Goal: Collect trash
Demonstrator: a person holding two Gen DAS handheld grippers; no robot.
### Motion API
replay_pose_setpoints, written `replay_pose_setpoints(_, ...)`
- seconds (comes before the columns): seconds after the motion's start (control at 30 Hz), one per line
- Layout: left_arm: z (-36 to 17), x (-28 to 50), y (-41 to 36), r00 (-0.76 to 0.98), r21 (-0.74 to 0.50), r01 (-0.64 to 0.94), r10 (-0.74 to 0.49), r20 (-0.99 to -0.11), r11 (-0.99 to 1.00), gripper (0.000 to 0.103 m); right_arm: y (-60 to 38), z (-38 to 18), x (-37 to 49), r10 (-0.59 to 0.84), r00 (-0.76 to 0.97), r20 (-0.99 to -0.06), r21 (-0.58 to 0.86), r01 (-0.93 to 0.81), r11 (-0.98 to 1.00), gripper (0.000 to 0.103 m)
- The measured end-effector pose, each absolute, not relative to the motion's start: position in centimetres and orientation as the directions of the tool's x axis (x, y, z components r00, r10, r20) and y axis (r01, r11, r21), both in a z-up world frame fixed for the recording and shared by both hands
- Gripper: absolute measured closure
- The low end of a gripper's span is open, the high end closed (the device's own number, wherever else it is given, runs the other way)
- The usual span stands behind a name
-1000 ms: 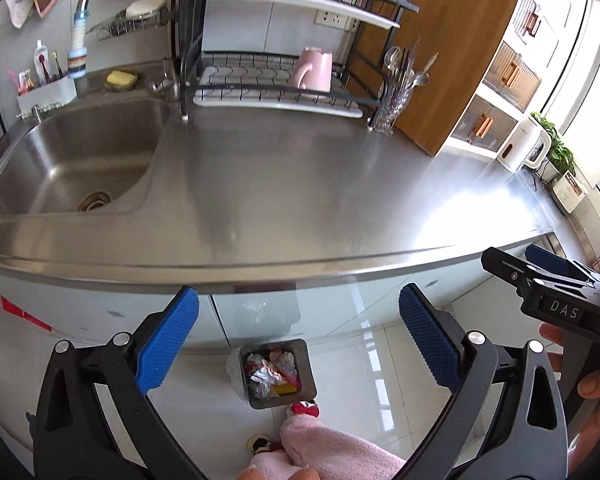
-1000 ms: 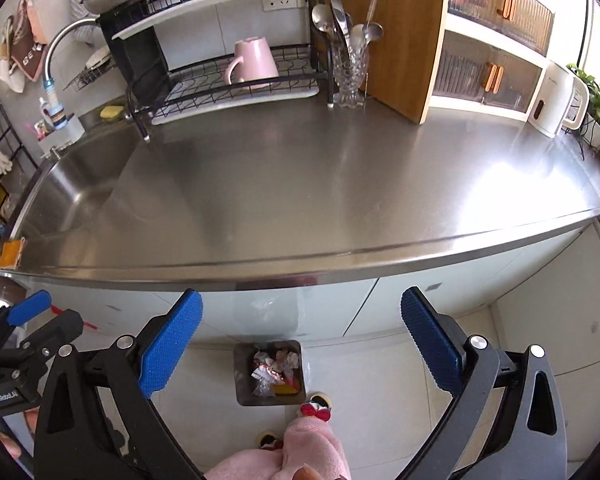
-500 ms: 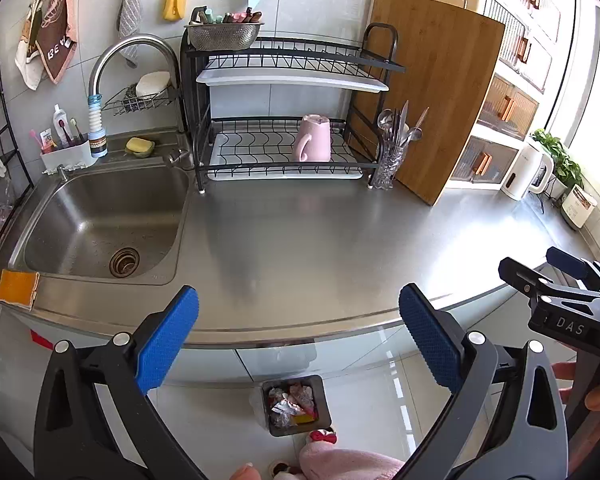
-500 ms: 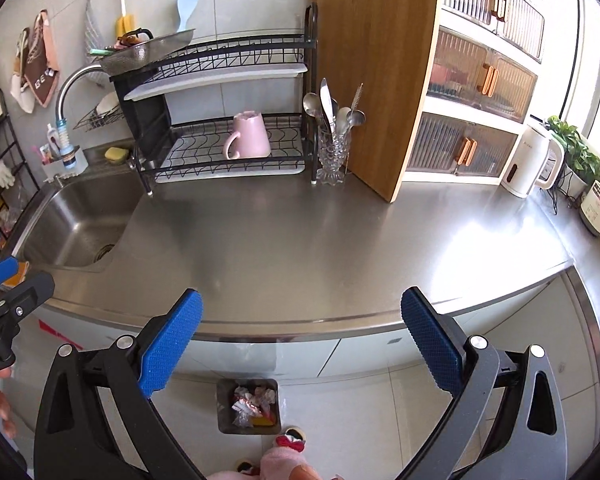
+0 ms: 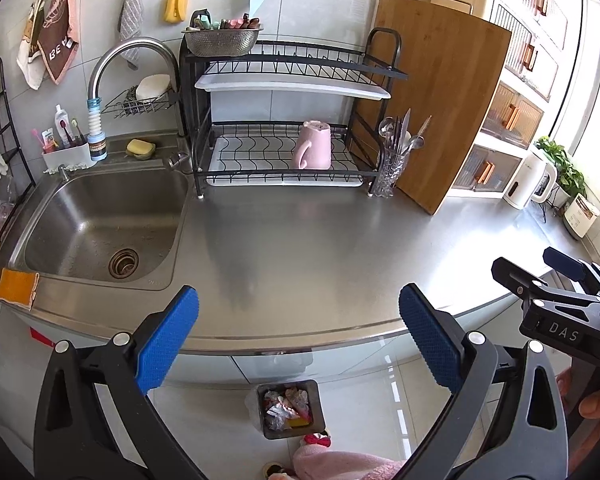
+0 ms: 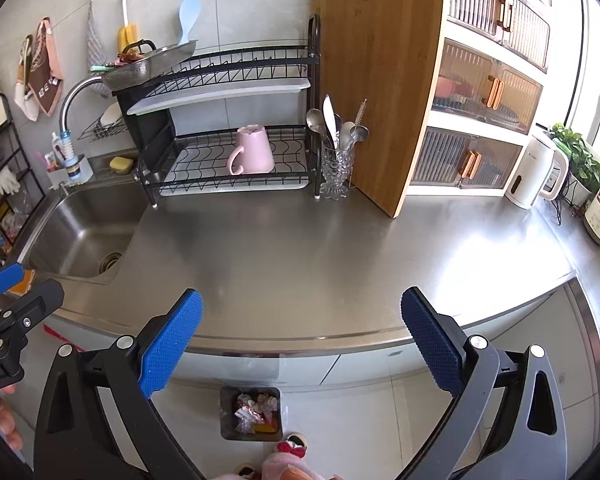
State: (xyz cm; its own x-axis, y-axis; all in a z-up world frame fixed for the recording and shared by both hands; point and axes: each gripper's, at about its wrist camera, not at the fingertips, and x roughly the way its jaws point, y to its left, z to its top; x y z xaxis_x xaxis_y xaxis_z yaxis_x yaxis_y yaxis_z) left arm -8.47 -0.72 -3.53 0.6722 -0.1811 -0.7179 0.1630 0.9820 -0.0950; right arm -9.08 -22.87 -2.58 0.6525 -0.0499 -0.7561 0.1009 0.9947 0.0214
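A small grey trash bin (image 5: 290, 408) stands on the floor below the counter edge, holding crumpled wrappers (image 5: 286, 402); it also shows in the right wrist view (image 6: 251, 412). My left gripper (image 5: 298, 340) is open and empty, held above the front edge of the steel counter (image 5: 320, 248). My right gripper (image 6: 300, 340) is open and empty too, at about the same height over the counter (image 6: 340, 248). The right gripper also shows at the right of the left wrist view (image 5: 556, 300). The left gripper shows at the left edge of the right wrist view (image 6: 4, 312).
A sink (image 5: 100, 224) lies at the left with an orange cloth (image 5: 16, 286) on its rim. A dish rack (image 5: 284, 128) with a pink mug (image 5: 314, 146), a glass of cutlery (image 5: 394, 160), a cutting board (image 5: 440, 112) and a white kettle (image 5: 530, 180) stand along the back.
Both grippers have risen and tilted up from looking at the counter front and floor. The counter top and back wall now fill the views. Both stay open.
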Motion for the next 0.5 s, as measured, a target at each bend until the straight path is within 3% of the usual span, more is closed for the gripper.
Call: replay_pose_setpoints(0.5,-3.8,-7.6,-0.2,0.665,-0.103,0.147,-0.175,-0.726,0.984,0.008,-22.5,-2.6,-7.8,-0.035,0.652,-0.757,0.029,0.087,0.996,0.003)
